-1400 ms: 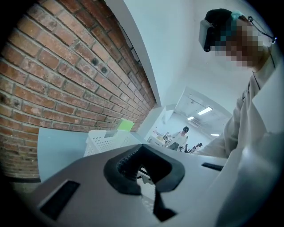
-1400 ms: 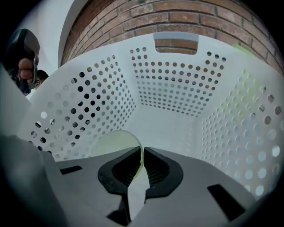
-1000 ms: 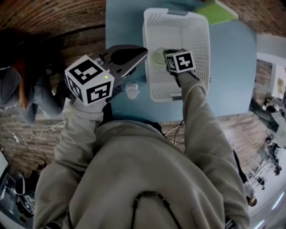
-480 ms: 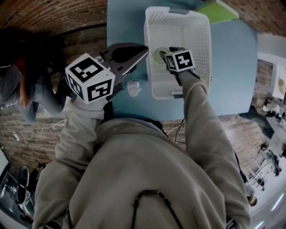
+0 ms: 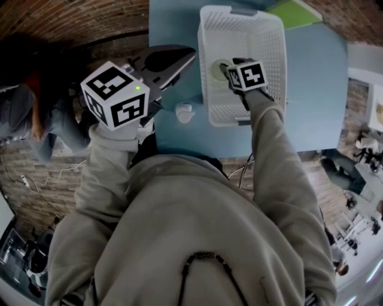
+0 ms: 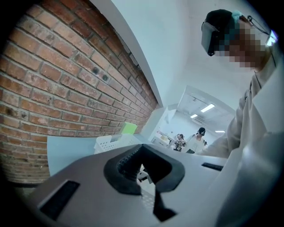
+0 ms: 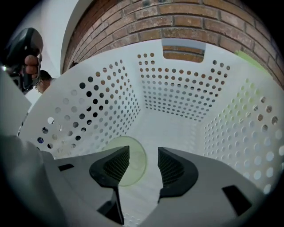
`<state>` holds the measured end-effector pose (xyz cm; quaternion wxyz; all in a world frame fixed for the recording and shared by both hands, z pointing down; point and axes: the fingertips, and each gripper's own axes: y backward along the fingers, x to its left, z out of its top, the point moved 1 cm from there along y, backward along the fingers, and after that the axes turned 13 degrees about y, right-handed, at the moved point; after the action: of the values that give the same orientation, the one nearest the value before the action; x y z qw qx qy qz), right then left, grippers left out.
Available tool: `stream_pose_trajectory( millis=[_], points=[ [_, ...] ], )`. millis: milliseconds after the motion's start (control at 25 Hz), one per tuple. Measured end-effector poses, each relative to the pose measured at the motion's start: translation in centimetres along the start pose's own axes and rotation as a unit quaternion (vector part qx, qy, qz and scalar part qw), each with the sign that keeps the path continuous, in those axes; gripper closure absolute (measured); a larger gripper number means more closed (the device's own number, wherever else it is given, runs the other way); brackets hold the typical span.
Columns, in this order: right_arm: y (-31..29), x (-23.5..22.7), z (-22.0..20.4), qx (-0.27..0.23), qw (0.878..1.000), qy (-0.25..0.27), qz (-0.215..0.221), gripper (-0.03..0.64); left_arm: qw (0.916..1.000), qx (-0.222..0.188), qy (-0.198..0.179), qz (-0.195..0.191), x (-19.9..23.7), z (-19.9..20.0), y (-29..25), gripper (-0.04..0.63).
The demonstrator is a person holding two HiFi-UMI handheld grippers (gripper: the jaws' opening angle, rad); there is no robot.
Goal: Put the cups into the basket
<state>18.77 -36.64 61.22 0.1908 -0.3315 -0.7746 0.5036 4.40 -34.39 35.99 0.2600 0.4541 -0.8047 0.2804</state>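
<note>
A white perforated basket (image 5: 242, 11) stands on the blue table (image 5: 311, 89). My right gripper (image 5: 231, 63) reaches down inside it. Its jaws are opening, and nothing is pressed between the pads. A pale green cup (image 7: 135, 162) lies on the basket floor (image 7: 177, 95), just beyond the left jaw of the right gripper (image 7: 143, 157); the same cup (image 5: 218, 70) shows beside the marker cube. A small white cup (image 5: 184, 112) sits on the table left of the basket. My left gripper (image 5: 192, 55) is held high over the table's left edge, empty, its tips together.
A green board (image 5: 296, 13) lies on the table's far right corner behind the basket. A brick wall runs along the left. In the left gripper view the basket (image 6: 108, 142) shows far off, and people stand in the bright room beyond.
The green cup is more exposed beside the right gripper, which stays inside the basket. The left gripper stays raised and has drifted slightly left.
</note>
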Motion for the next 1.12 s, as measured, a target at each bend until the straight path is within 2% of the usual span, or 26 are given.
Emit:
stream_pose_trajectory(
  millis=[280, 520, 800, 1120],
  points=[
    [2.3, -0.5, 0.2, -0.005, 0.999, -0.003, -0.035, 0.425, 0.9999, -0.008, -0.012, -0.008, -1.5, 0.7, 1.1, 0.6],
    [5.8, -0.7, 1.1, -0.039, 0.996, -0.015, -0.074, 0.433, 0.9993, -0.005, -0.024, -0.028, -3.4, 0.7, 2.0, 0.6],
    [11.7, 2.0, 1.6, -0.112, 0.986, -0.05, -0.109, 0.588, 0.9972, -0.011, -0.048, -0.055, -7.2, 0.3, 5.4, 0.6],
    [15.7, 8.5, 2.1, -0.174, 0.978, -0.059, -0.1, 0.604, 0.9939, -0.006, -0.05, -0.098, -11.4, -1.2, 9.1, 0.6]
  ],
)
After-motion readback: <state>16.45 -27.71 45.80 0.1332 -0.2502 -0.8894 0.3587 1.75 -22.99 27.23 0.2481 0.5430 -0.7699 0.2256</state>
